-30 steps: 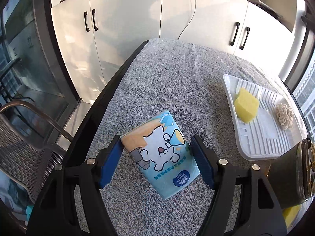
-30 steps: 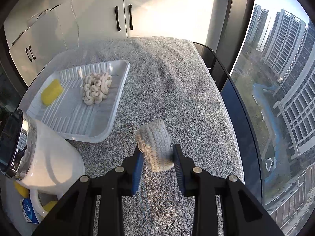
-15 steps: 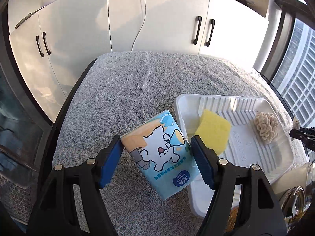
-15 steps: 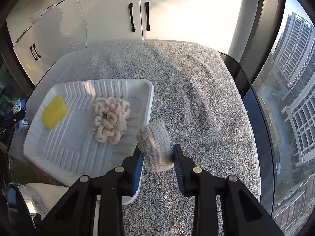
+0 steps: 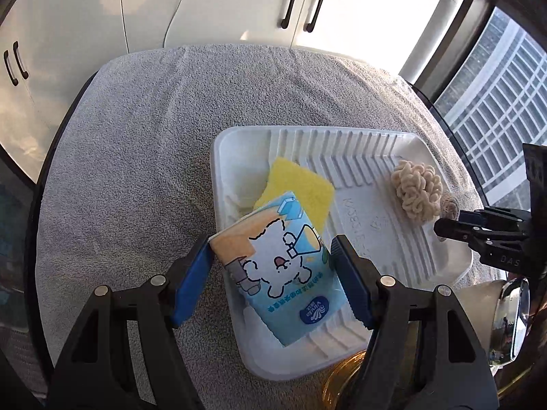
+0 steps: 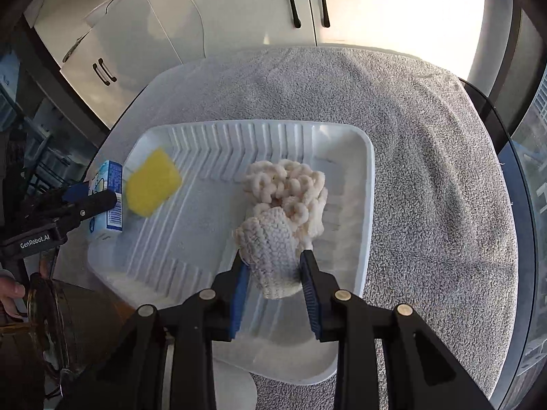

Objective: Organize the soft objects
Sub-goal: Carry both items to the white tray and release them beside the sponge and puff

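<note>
A round table is covered by a grey terry towel [image 5: 143, 157], with white cabinets [image 5: 218, 3] behind and a window to one side. On the towel rests a white ribbed foam tray [image 6: 362, 184], rectangular with rounded corners. A yellow sponge [image 6: 152, 182], porous and block-shaped, lies at one end of the tray; a cream looped scrubber [image 5: 417, 188] lies at the other. The left gripper [image 5: 270, 273] is clamped on a glossy blue tissue pack [image 5: 280, 266], printed with a cartoon animal, which is held above the tray and partly hides the sponge. The right gripper [image 6: 275, 273] is clenched on a cream knitted pad [image 6: 270, 253], held over the tray just in front of the scrubber. A metal-rimmed vessel [image 5: 509, 317] at the near edge is cut off and cannot be identified.
</note>
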Tool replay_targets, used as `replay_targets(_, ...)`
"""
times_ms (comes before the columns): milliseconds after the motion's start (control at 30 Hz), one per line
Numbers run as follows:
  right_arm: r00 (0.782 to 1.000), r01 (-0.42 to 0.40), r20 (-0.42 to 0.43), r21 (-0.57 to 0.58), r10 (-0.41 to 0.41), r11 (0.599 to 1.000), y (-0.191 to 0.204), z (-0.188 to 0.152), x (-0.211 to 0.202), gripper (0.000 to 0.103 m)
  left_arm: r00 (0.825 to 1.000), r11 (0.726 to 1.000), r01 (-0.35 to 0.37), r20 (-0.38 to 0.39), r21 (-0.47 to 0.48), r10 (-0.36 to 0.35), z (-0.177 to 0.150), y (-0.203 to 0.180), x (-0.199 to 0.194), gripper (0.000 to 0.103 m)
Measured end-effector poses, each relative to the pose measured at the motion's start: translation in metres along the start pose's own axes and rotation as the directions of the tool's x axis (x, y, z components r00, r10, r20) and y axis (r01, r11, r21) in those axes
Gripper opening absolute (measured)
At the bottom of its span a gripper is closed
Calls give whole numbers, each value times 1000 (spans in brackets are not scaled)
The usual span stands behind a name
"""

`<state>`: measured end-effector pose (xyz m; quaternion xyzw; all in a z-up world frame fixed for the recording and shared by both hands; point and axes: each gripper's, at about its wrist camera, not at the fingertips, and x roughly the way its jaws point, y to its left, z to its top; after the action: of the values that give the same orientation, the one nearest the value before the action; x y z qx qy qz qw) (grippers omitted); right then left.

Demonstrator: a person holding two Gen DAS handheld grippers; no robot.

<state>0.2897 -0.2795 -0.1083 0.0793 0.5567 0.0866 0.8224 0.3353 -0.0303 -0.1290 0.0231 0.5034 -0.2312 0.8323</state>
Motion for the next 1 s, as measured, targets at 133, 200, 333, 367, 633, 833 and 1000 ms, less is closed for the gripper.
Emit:
replay_targets(133, 998, -23, -58, 28, 25, 999, -3, 3, 13, 33, 999, 999, -22, -23, 32, 22, -1, -7, 3, 69)
replay_targets(200, 996, -26, -79, 33, 28, 999, -4, 4, 19, 33, 999, 999, -26, -34, 39, 27, -1, -8, 3, 69)
replay_targets(333, 996, -31, -85, 34, 34, 999, -1, 3, 21, 33, 998, 999, -25, -61, 31, 27, 1, -7, 4, 70)
replay_targets(367, 995, -36, -90, 37, 39, 999, -3, 3, 20, 34, 998, 1000, -18, -59, 21, 19, 1, -7, 3, 70)
replay_targets(633, 996, -45, -78, 47, 48, 998, 1, 4, 10, 43, 999, 999, 18, -30, -46, -19, 1, -4, -4, 72)
replay_targets(833, 1000, -9, -25, 45, 10, 999, 0, 6, -6, 44, 999, 998, -26, 22, -51, 27, 3, -7, -12, 72)
replay_targets(1000, 999, 29, 18, 65, -30, 997, -10, 4, -19, 47, 994, 995, -90, 64, -46, 93, 3, -4, -20, 72)
